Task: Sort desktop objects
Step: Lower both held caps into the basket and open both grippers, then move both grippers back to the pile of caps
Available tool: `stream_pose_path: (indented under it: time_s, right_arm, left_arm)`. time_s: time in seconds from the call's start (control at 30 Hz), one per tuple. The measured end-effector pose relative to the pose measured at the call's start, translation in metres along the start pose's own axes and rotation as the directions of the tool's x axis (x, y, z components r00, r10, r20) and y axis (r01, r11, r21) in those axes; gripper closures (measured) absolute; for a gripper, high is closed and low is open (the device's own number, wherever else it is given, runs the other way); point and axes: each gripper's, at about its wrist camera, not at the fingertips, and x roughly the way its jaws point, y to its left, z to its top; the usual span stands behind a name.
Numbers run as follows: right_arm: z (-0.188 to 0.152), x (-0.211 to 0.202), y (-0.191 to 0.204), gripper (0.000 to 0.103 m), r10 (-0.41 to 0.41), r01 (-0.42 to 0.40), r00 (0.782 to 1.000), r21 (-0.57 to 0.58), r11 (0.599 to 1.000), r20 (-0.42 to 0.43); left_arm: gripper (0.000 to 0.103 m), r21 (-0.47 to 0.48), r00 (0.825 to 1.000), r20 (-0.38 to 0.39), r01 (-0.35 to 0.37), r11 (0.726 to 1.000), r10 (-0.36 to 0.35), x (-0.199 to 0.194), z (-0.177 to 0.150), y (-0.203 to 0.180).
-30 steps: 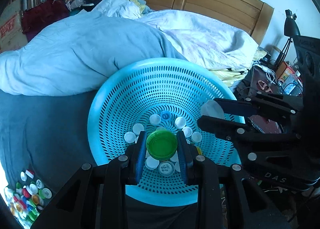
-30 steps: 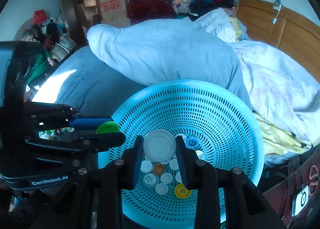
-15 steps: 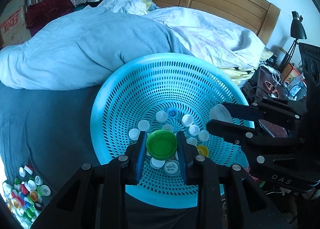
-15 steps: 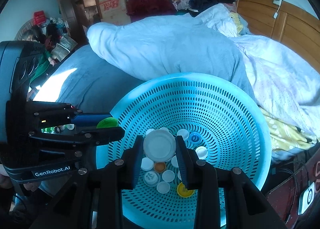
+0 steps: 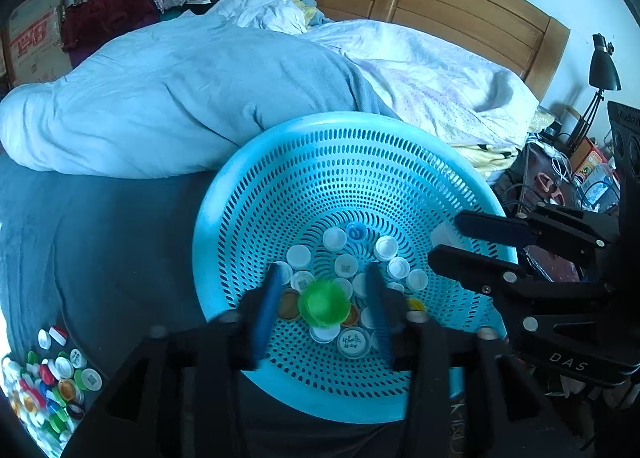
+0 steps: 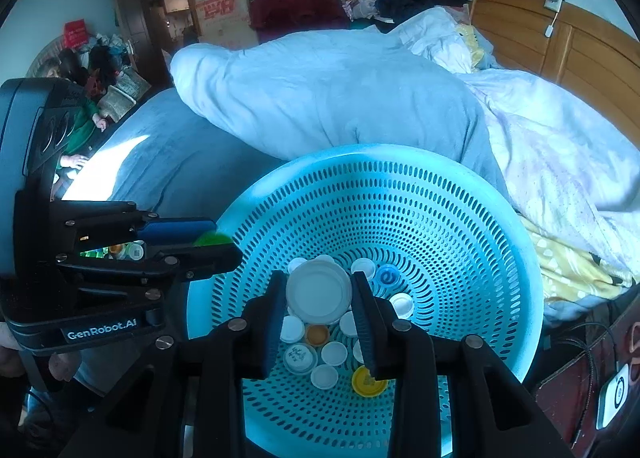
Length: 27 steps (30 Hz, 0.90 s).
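Item: blue perforated basket, lower centre of both wrist views, resting on a bed; floor covered with loose bottle caps, mostly white, some orange, yellow, one blue.

Left gripper: fingers just opened, blurred; gaps visible either side of the green cap, which sits between them, smeared, apparently released and dropping over the caps below. Not gripped.

Right gripper: fingers just widened; large white lid between them at lower centre of the right view, both edges looking close against the pads. Contact or release not decidable from the frames.

Remaining stock: heap of mixed caps on the bed sheet, lower left corner of the left view.

Risks, as judged:
- Green cap landing on edge atop other caps, rolling toward the basket wall.
- White lid, wider than the rest, tilting on release and settling crooked, or catching on one pad.
- Both grippers close together over the basket; collision possible on withdrawal.
- Basket on soft bedding, liable to tip if nudged.

Obscured: caps beneath both held items; basket's near rim behind gripper bodies; heap cut off by frame edge; printing on caps illegible.
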Motion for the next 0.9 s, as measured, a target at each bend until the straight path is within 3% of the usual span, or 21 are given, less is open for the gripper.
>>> stream_pose_path:
  time_s: [0.03,0.07,0.2,0.27,0.37,0.47,0.57,0.63,0.7,0.8,0.9]
  right_arm:
    - [0.0,-0.001,-0.001,0.042,-0.003,0.003,1.0,0.004,1.0,0.005]
    - [0.0,-0.003,-0.001,0.039,-0.007,0.006,1.0,0.006,1.0,0.012]
    - [0.0,-0.012,0.007,0.038,0.016,-0.016,0.999,0.002,1.0,0.045]
    - [-0.001,-0.023,0.018,0.038,0.039,-0.038,0.995,-0.01,0.999,0.092]
    - [-0.003,-0.037,0.041,0.038,0.075,-0.068,0.986,-0.054,0.996,0.147]
    - [-0.008,-0.049,0.072,0.038,0.117,-0.095,0.974,-0.122,0.988,0.194]
    - [-0.012,-0.051,0.103,0.038,0.166,-0.13,0.965,-0.182,0.975,0.201]
    - [-0.012,-0.05,0.12,0.031,0.182,-0.138,0.962,-0.216,0.967,0.204]
    - [-0.014,-0.048,0.137,0.026,0.195,-0.14,0.956,-0.245,0.959,0.217]
    - [-0.013,-0.036,0.16,0.025,0.226,-0.172,0.955,-0.261,0.95,0.192]
    - [-0.011,-0.014,0.184,0.025,0.253,-0.21,0.958,-0.269,0.94,0.136]
  left_arm:
    - [0.047,-0.006,1.0,0.008,0.003,1.0,-0.003,-0.002,0.0,0.002]
    - [0.046,-0.015,1.0,0.019,0.008,1.0,-0.008,-0.004,-0.001,0.005]
    - [0.046,-0.046,0.999,0.047,-0.004,0.999,0.007,-0.017,-0.008,0.024]
    - [0.046,-0.054,0.994,0.107,-0.022,0.998,0.028,-0.036,-0.019,0.038]
    - [0.046,-0.07,0.977,0.185,-0.097,0.993,0.109,-0.068,-0.05,0.075]
    - [0.046,-0.134,0.953,0.211,-0.19,0.972,0.216,-0.095,-0.094,0.128]
    - [0.046,-0.275,0.924,0.198,-0.267,0.924,0.327,-0.128,-0.158,0.201]
    - [0.046,-0.352,0.903,0.162,-0.324,0.878,0.398,-0.147,-0.202,0.246]
    - [0.046,-0.421,0.866,0.088,-0.416,0.806,0.492,-0.165,-0.252,0.293]
    - [0.046,-0.507,0.816,0.011,-0.494,0.707,0.578,-0.191,-0.322,0.353]
    - [0.046,-0.545,0.797,-0.064,-0.533,0.648,0.601,-0.199,-0.377,0.402]
